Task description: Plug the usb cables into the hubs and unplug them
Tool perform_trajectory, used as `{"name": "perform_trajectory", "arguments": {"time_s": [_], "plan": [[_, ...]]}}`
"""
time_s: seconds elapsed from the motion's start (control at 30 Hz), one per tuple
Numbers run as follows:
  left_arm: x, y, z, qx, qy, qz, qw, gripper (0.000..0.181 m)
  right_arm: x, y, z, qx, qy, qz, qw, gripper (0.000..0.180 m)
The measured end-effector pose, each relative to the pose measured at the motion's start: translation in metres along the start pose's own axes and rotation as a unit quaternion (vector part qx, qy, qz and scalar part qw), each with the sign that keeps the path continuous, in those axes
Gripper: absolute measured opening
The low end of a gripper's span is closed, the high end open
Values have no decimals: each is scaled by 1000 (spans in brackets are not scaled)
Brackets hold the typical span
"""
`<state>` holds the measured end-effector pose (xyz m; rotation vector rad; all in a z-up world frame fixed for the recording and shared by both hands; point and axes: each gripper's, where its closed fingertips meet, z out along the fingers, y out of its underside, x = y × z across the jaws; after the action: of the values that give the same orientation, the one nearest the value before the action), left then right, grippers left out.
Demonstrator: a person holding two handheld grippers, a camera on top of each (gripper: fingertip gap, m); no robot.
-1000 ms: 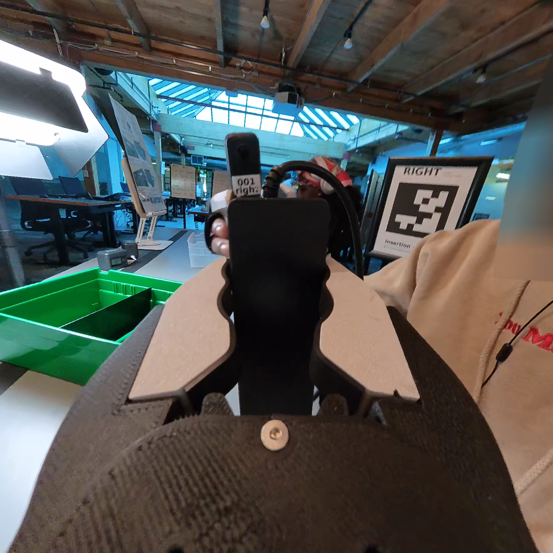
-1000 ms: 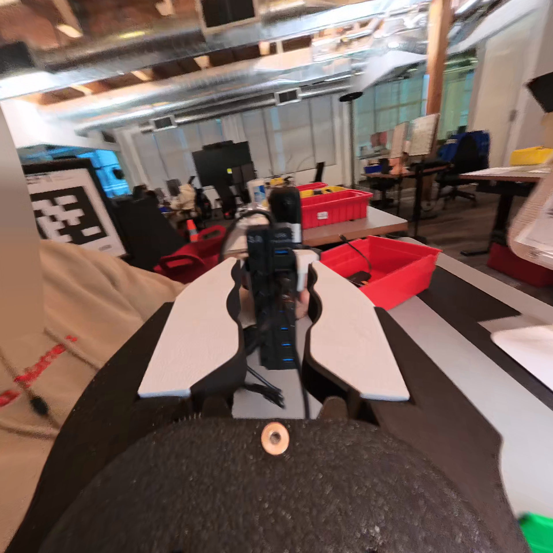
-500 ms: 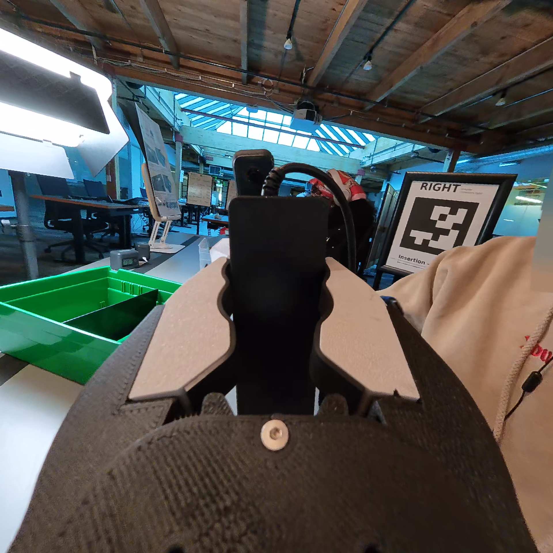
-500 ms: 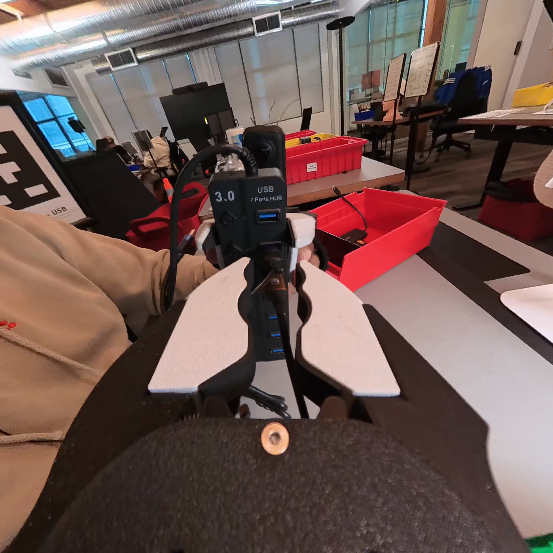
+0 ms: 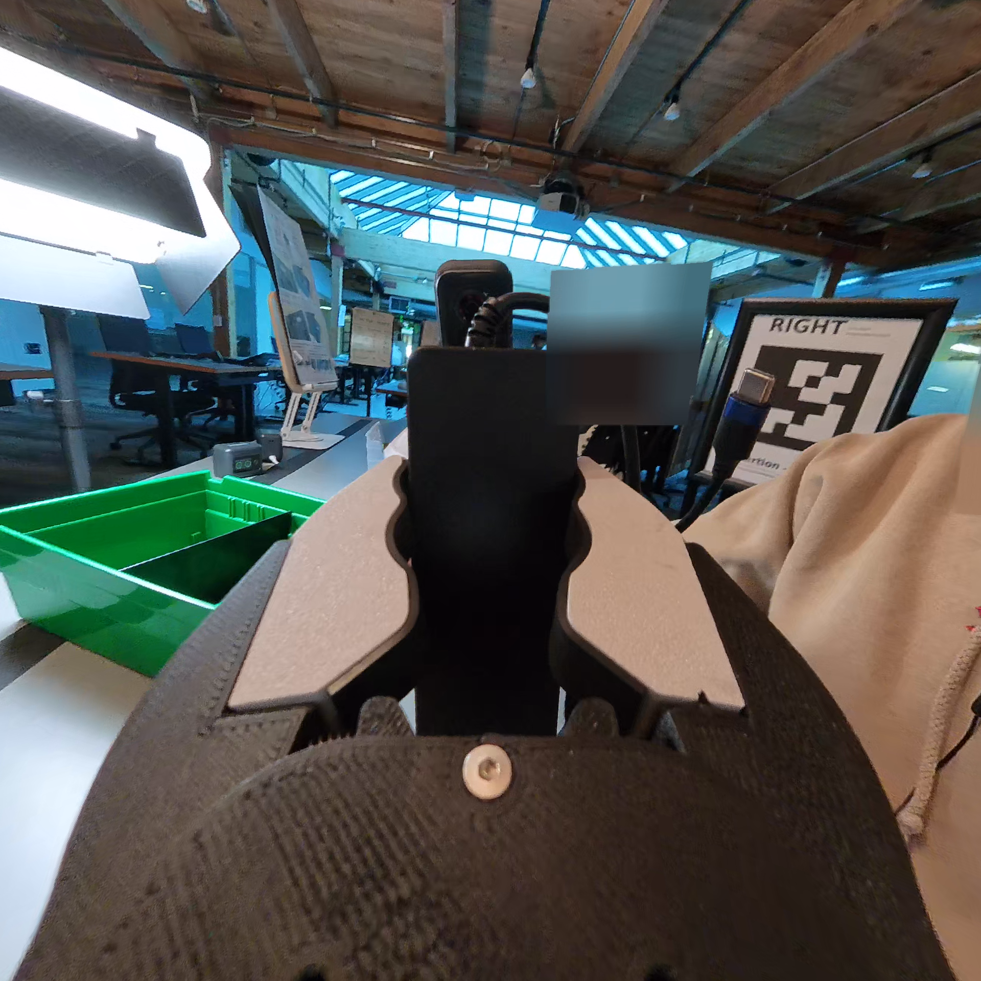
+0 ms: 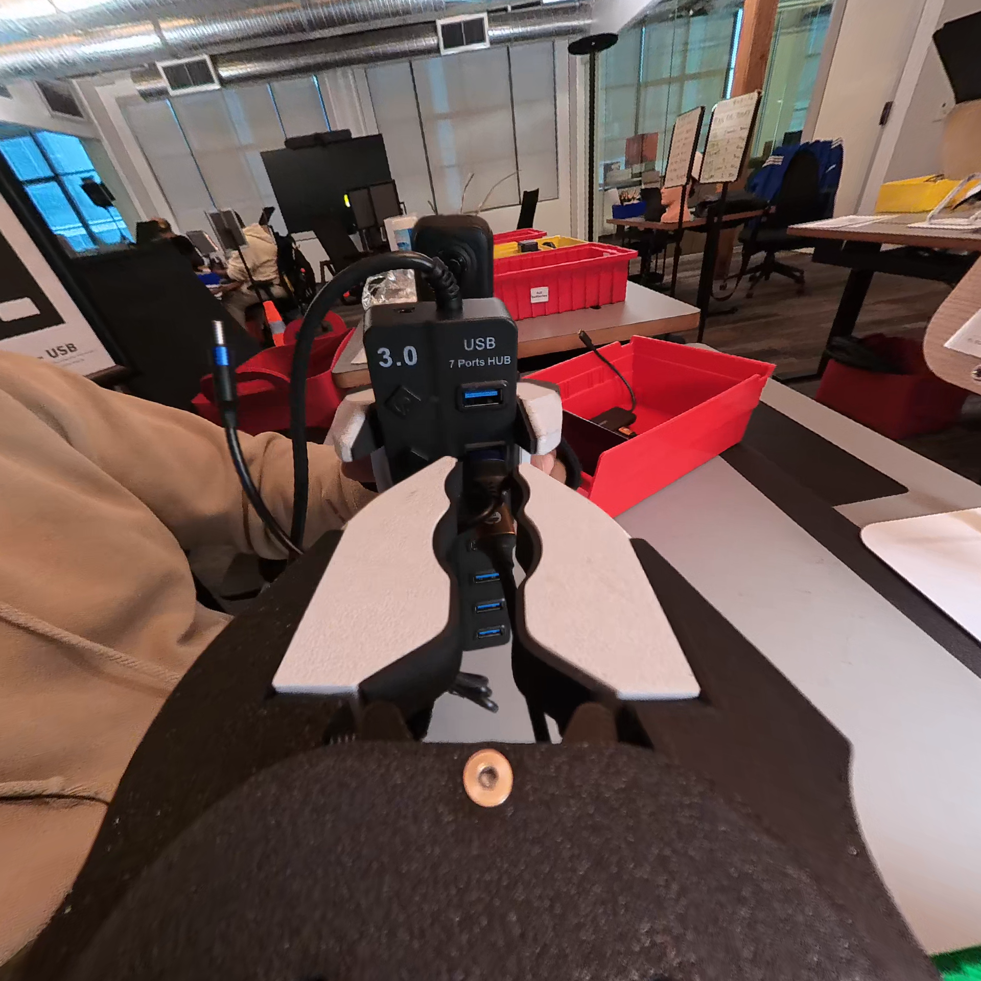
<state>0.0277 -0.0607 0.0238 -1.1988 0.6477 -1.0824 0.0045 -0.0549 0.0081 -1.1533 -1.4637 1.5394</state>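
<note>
My left gripper (image 5: 491,467) is shut on a black multi-port USB hub (image 5: 488,531) and holds it upright in the air, its plain back toward this camera. In the right wrist view the hub (image 6: 440,361) shows its row of blue ports, with the left gripper's white fingertips (image 6: 541,419) on its sides. My right gripper (image 6: 485,467) is shut on a black USB plug (image 6: 491,509) at the second port from the top; how deep it sits is hidden. The hub's own cable (image 6: 302,398) loops left, with its free plug (image 6: 220,350) hanging loose.
A green divided bin (image 5: 106,562) stands on the table at the left. A red bin (image 6: 679,403) holding a small adapter and cable stands at the right. A person's beige sleeve (image 6: 106,478) is close by. A framed marker sign (image 5: 828,382) stands behind.
The hub and the right gripper have come closer together, and the hub now fills more of the right wrist view. The hub cable's free plug has swung into view. Both grips are unchanged.
</note>
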Motion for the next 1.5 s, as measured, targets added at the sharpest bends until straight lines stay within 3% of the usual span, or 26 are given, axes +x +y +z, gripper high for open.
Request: {"name": "perform_trajectory", "arguments": {"time_s": [0.13,0.33,0.53,0.87,0.93,1.0,1.17,1.5], "plan": [[-3,3,0,-57,-17,-6,998,57,1,0,1,10,4,-13,1000,16],[-5,11,-3,-138,-61,85,985,62,-2,0,4,9,17,-45,999,15],[-4,-4,-2,-86,-72,115,987,58,-4,-8,5,49,27,-73,996,15],[-10,-4,0,-86,-93,135,983,57,1,-8,2,57,26,-81,995,15],[-23,-29,-19,-31,-134,132,982,57,16,-20,-20,97,50,-67,992,15],[-35,-76,-64,33,-157,113,981,57,35,-33,-58,120,75,-65,988,15],[-34,-80,-66,-50,-184,180,965,58,31,-37,-51,98,54,-84,990,15],[-34,-95,-81,-43,-204,177,962,58,49,-30,-66,75,77,-59,992,16]]}}
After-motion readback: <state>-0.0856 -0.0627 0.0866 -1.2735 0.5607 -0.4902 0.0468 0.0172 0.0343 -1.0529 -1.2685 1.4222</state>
